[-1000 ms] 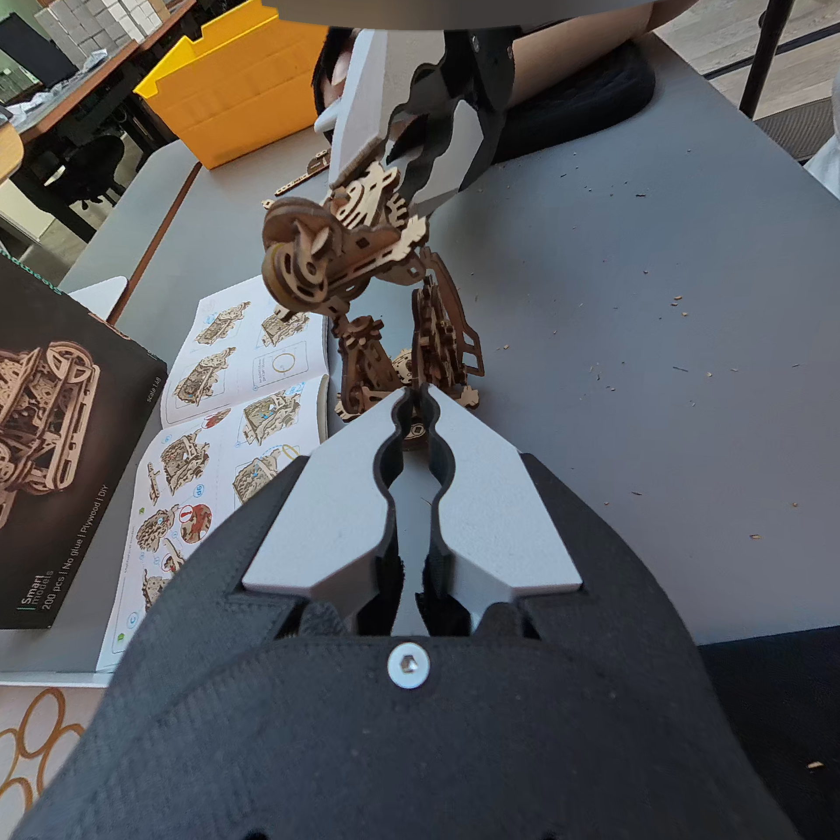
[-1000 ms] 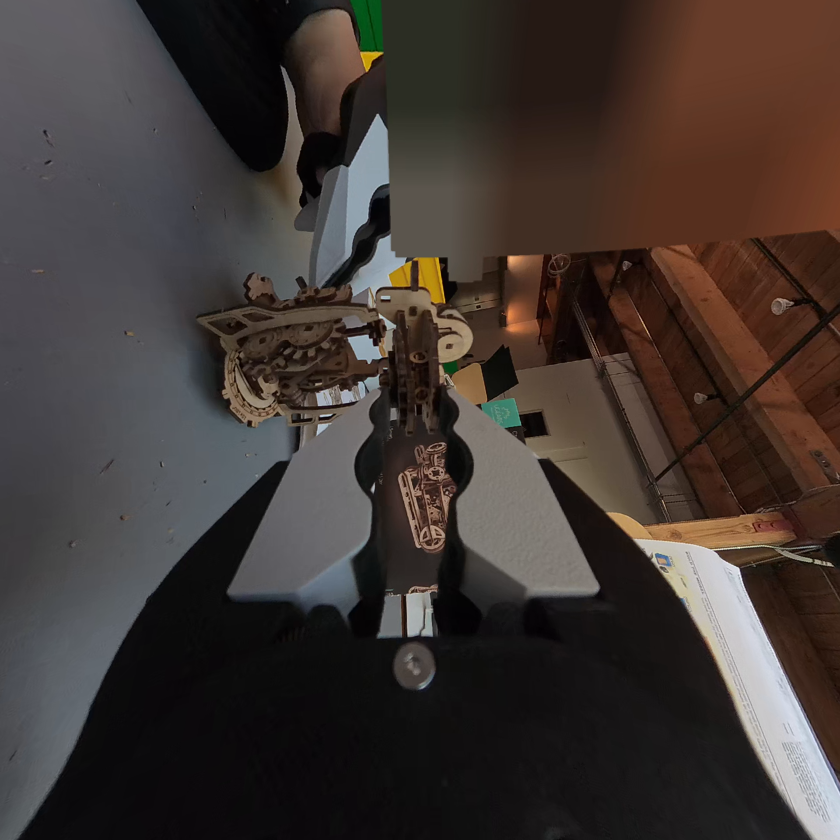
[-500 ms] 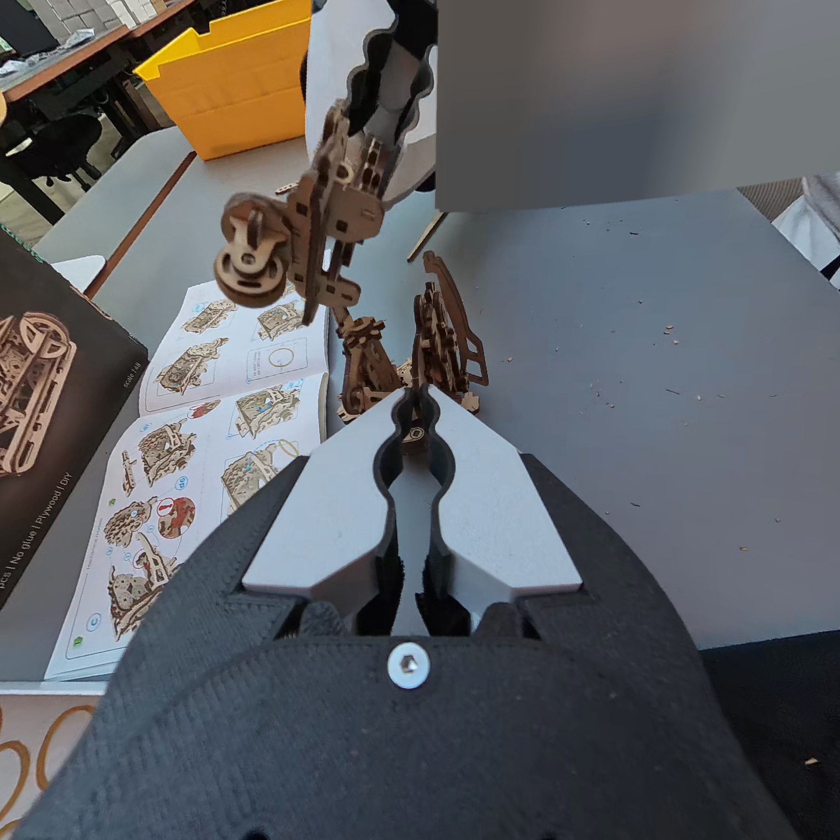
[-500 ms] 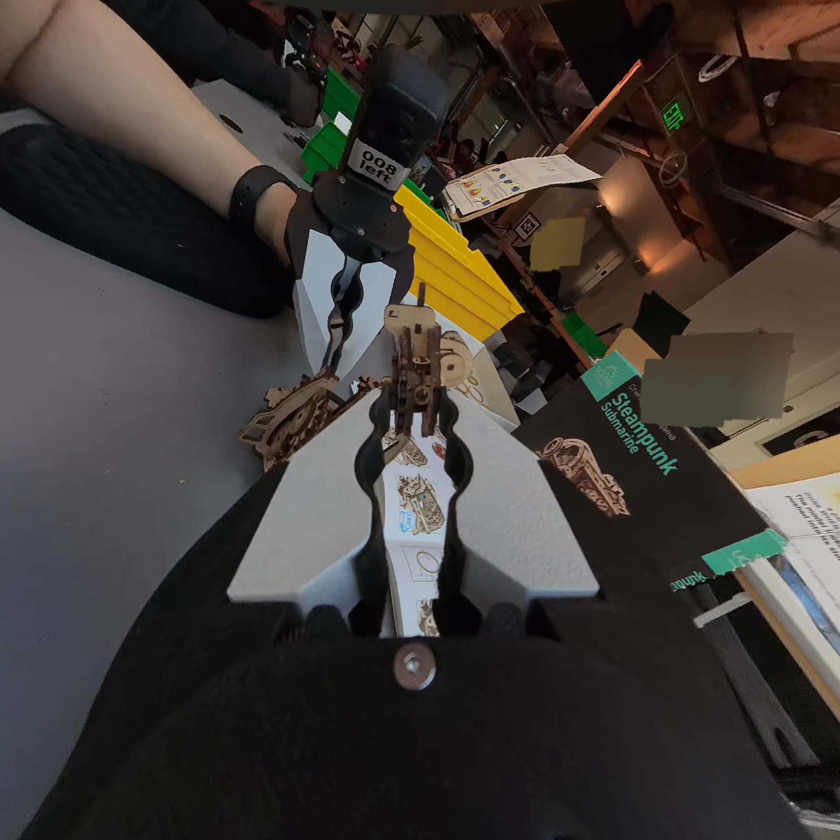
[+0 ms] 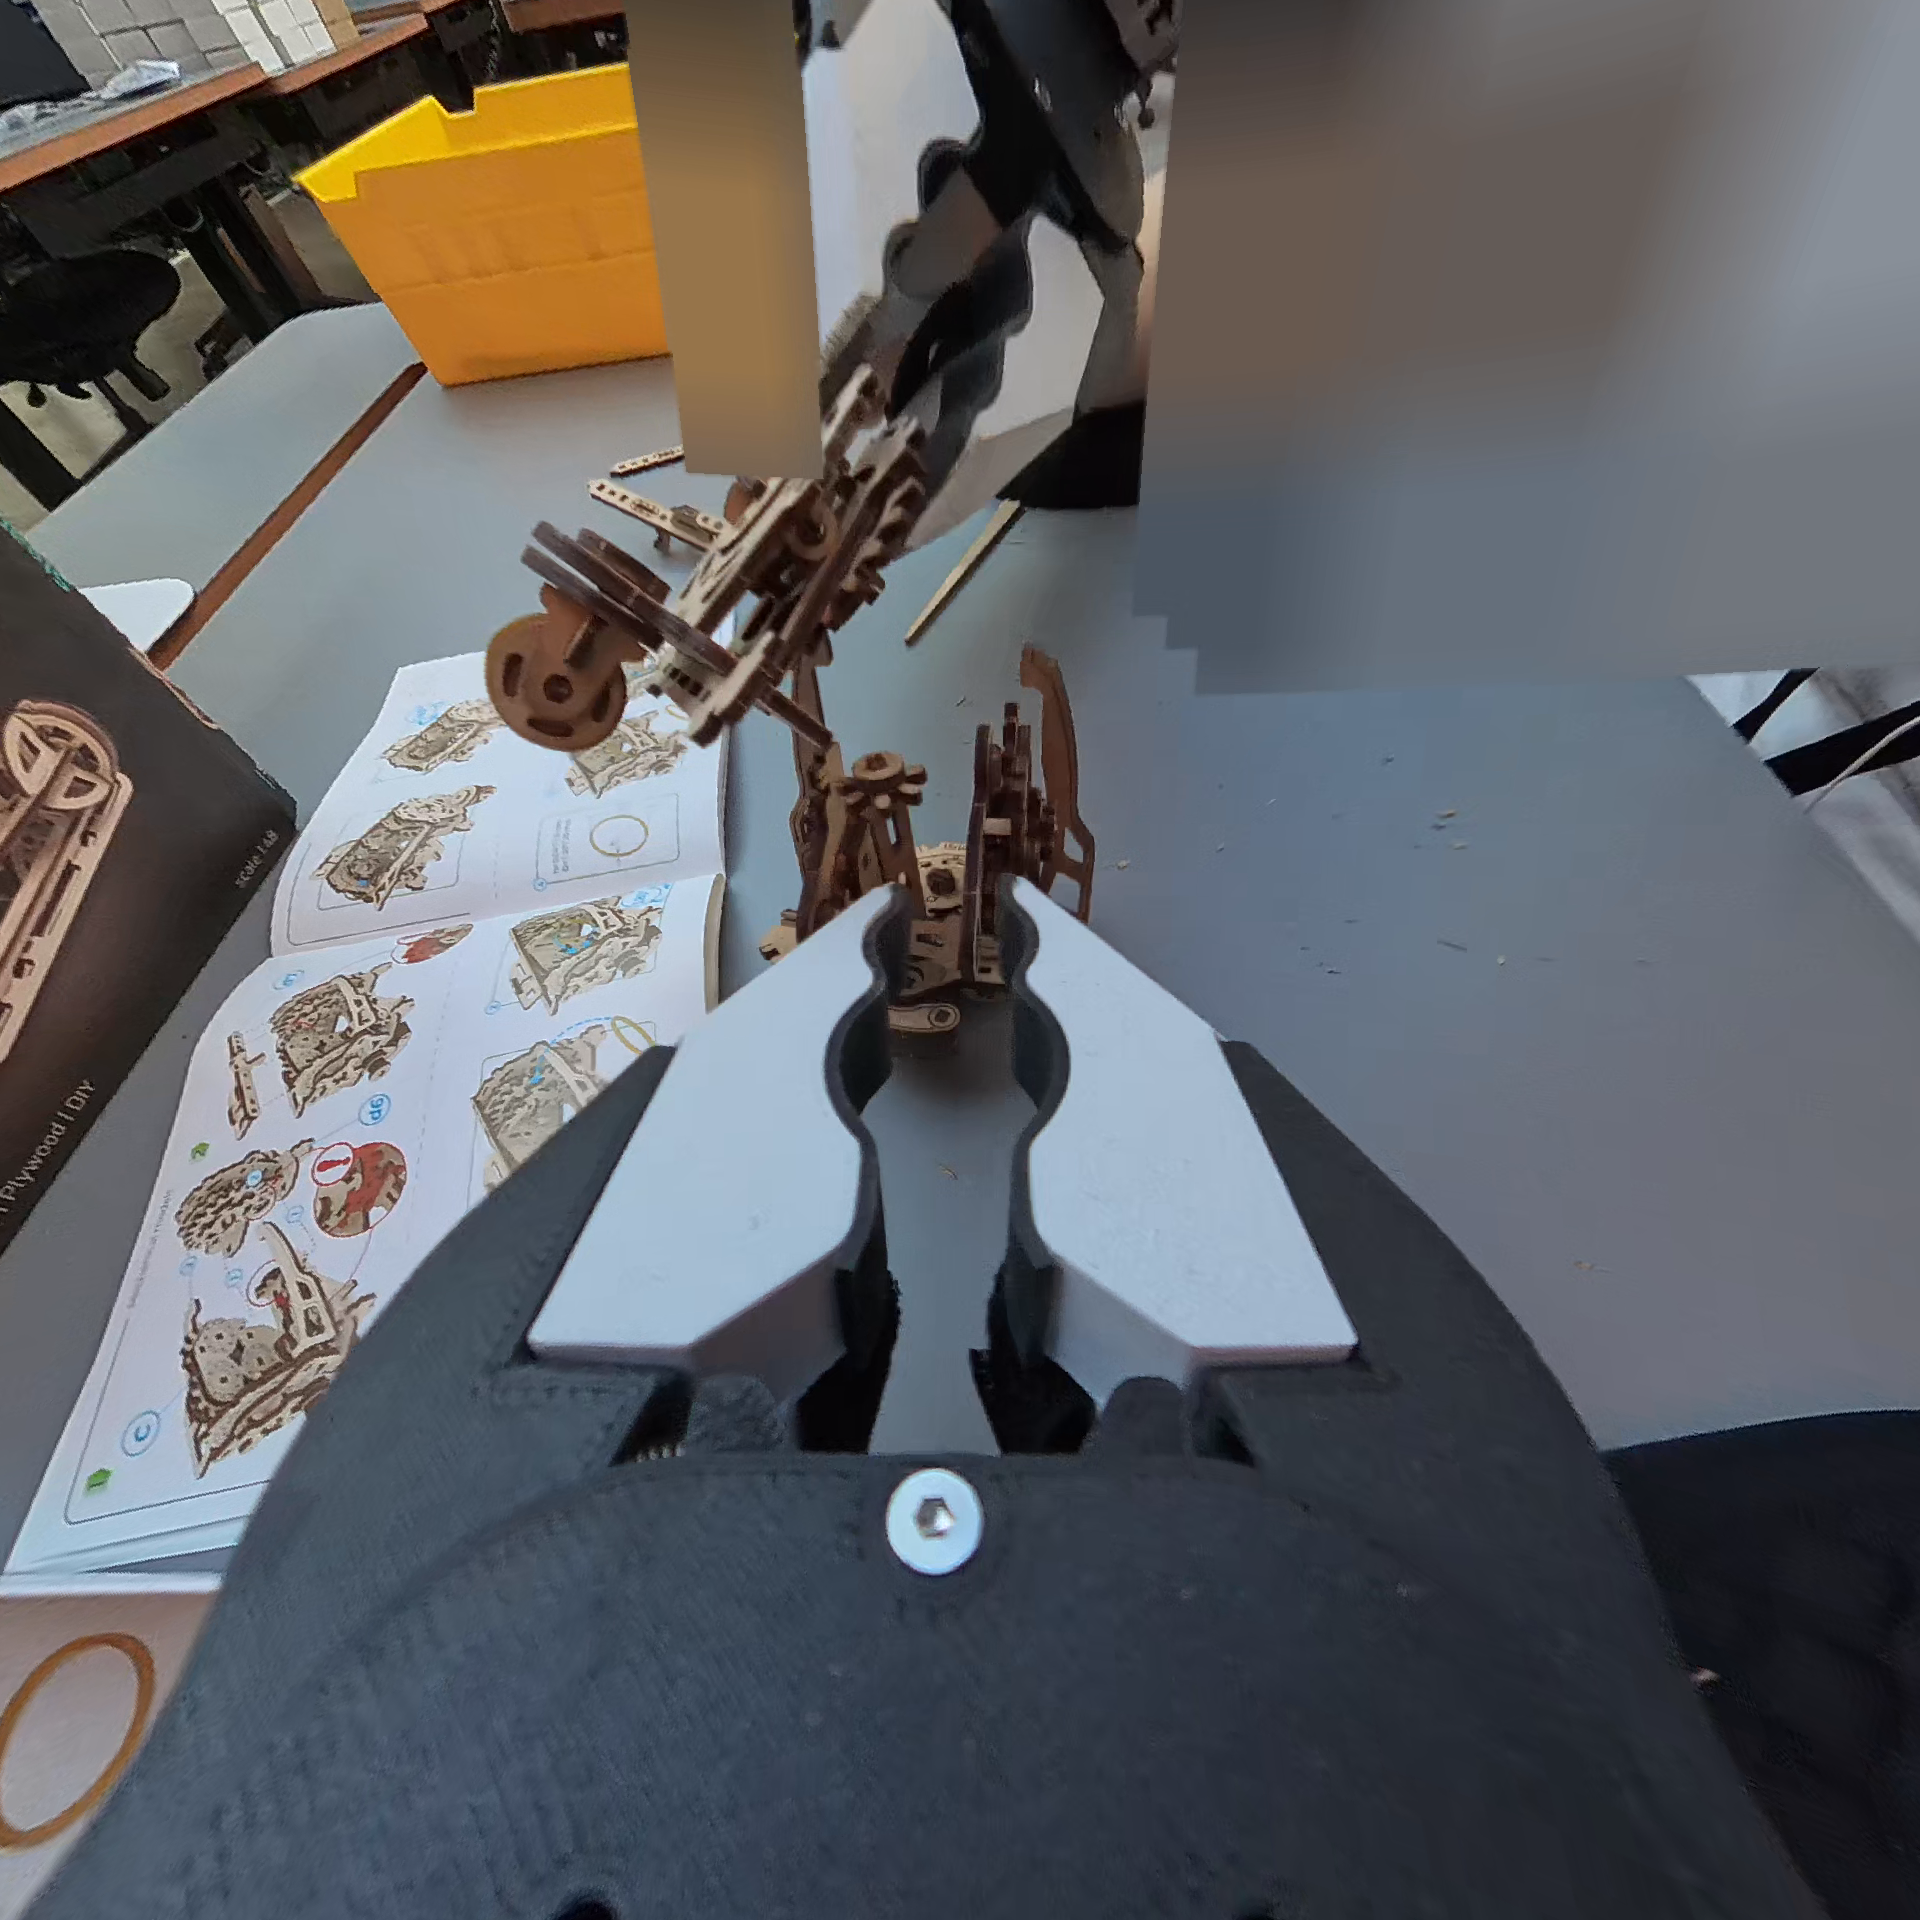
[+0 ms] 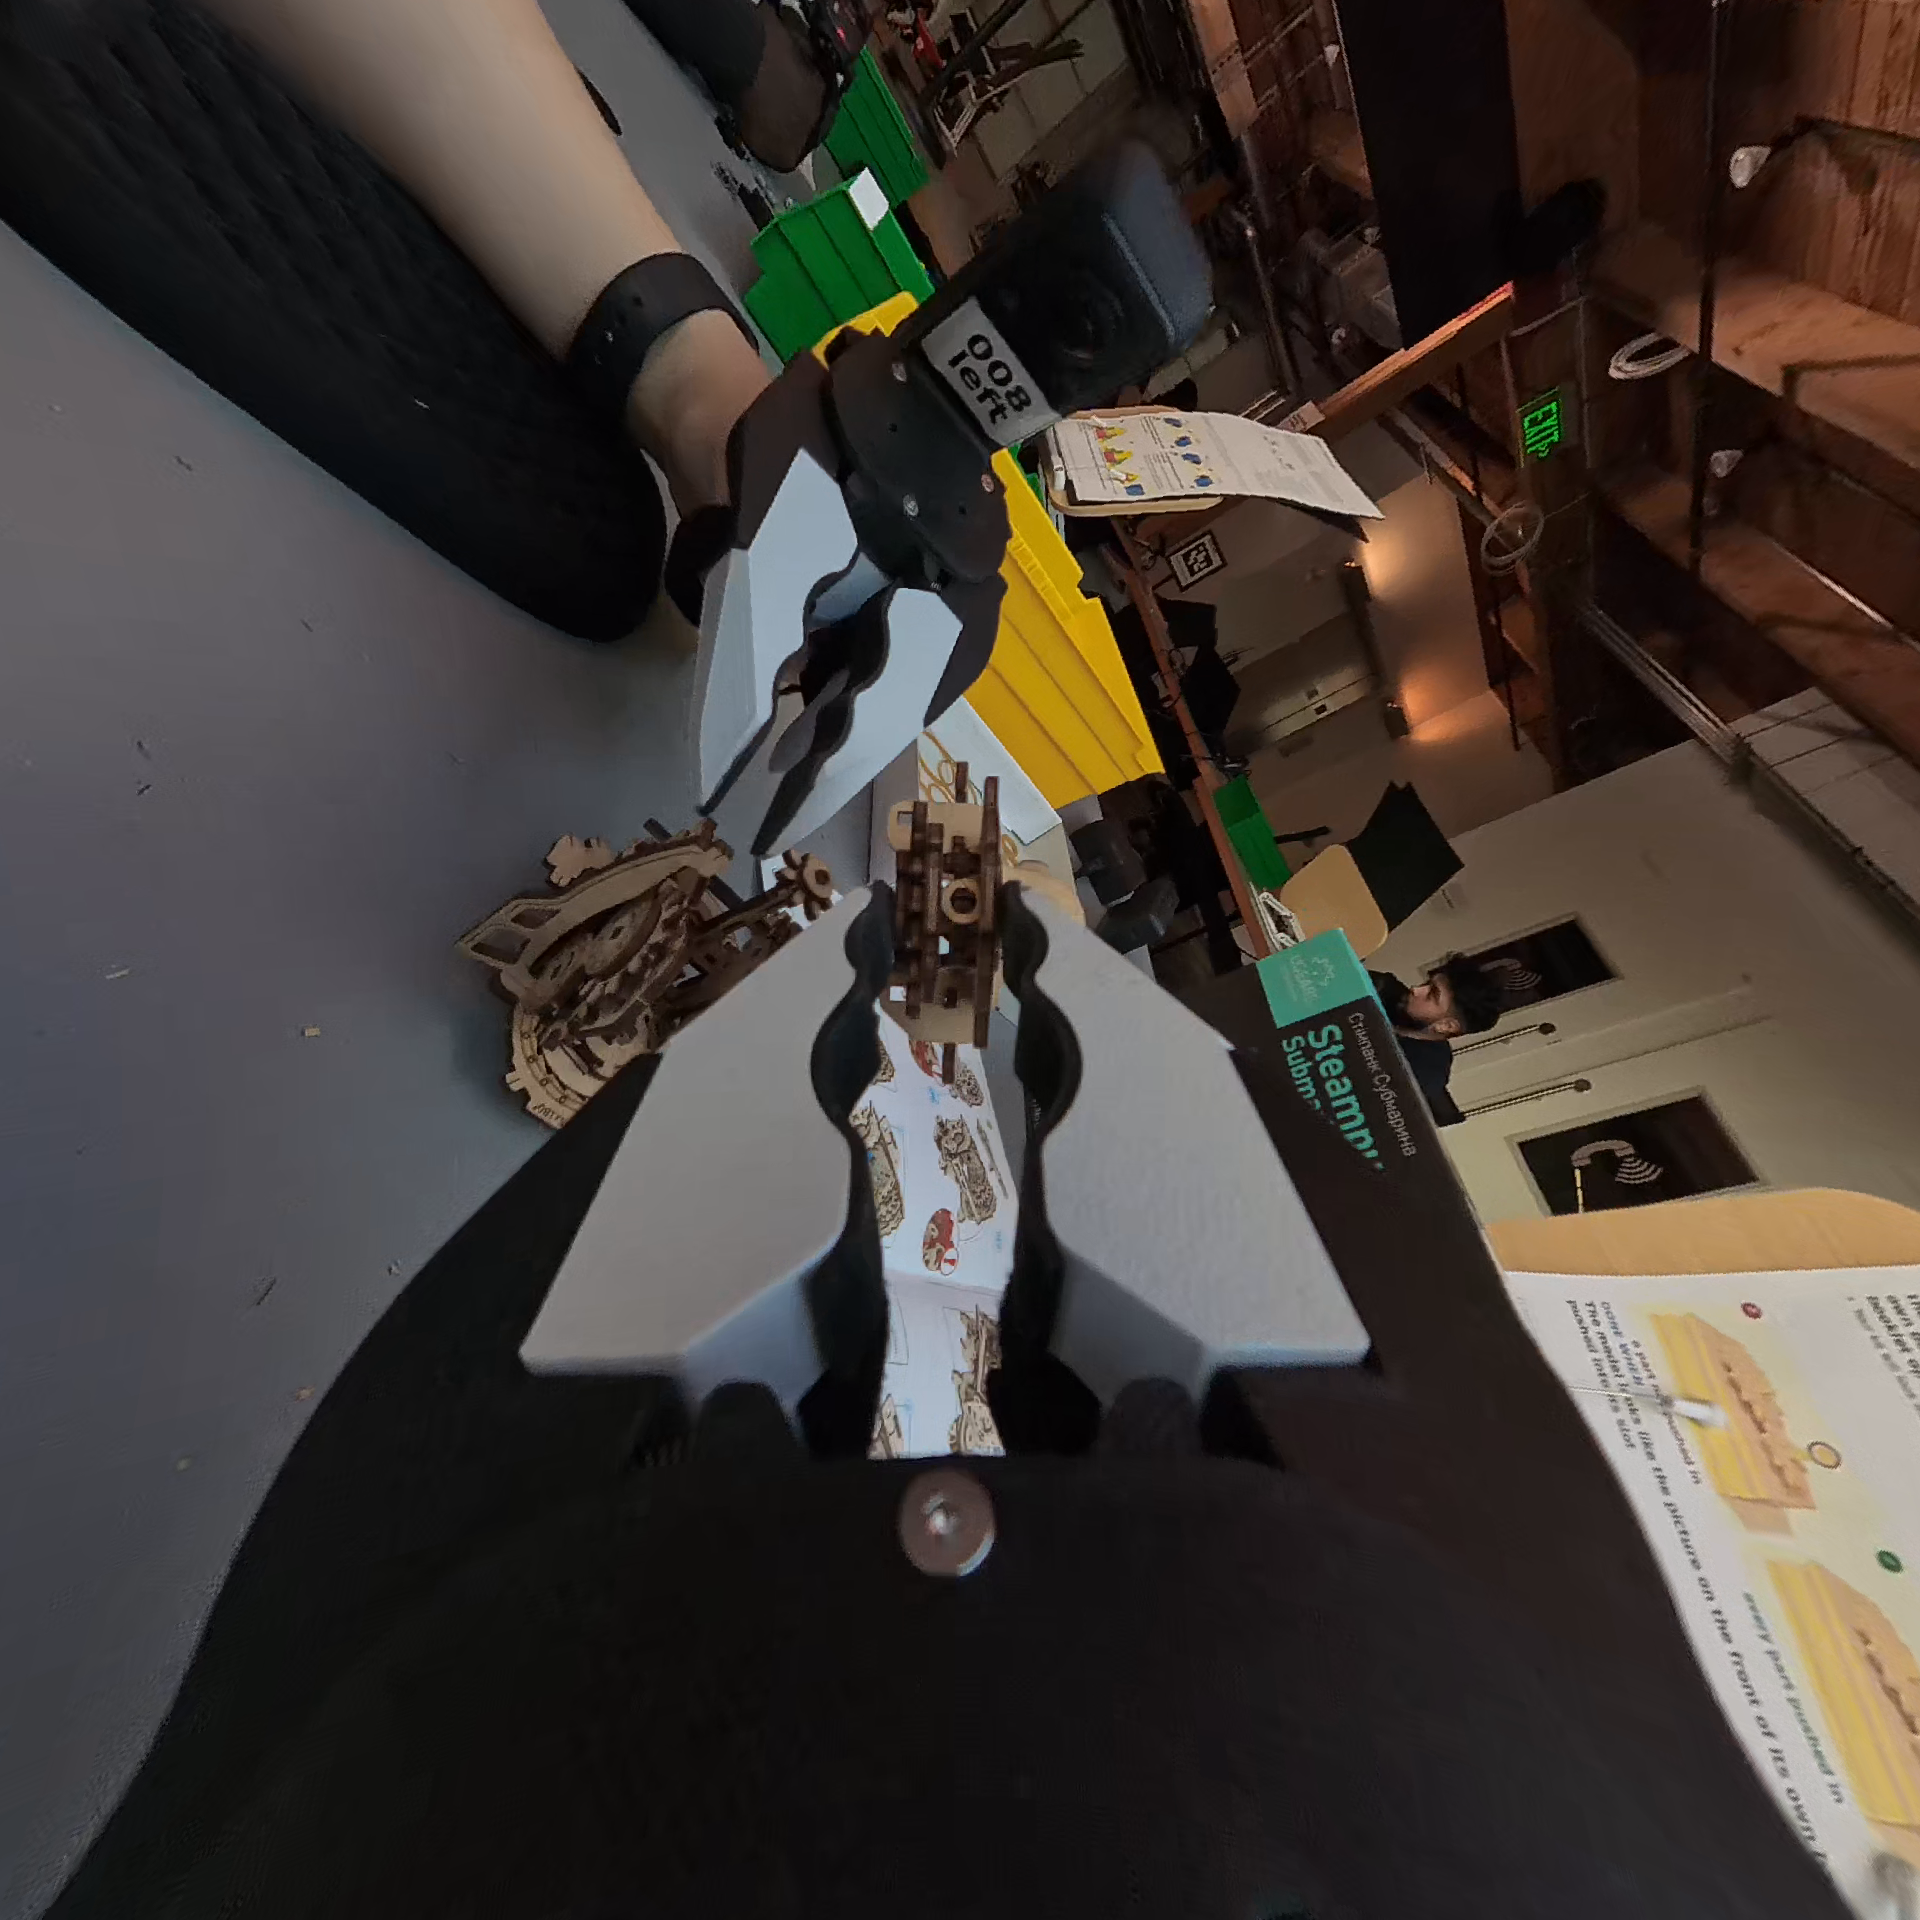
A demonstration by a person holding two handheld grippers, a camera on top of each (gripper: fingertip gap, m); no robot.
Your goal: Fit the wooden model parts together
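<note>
Gripping a wooden subassembly [image 6: 948, 925] in right gripper [image 6: 948, 914], raised above grey bench [image 5: 1455, 987]; left gripper [image 5: 951, 925] parted, empty, near gear frame [image 5: 935, 862].

Grey counter [image 5: 1455, 1039] flecked with pale chips; brown and tan wooden model [image 5: 935, 883]; white booklet [image 5: 416, 1039] with tan drawings; yellow bin [image 5: 499, 229]; black box [image 5: 94, 883]; each hand-held gripper [image 5: 951, 935] grey-fingered on black.
</note>
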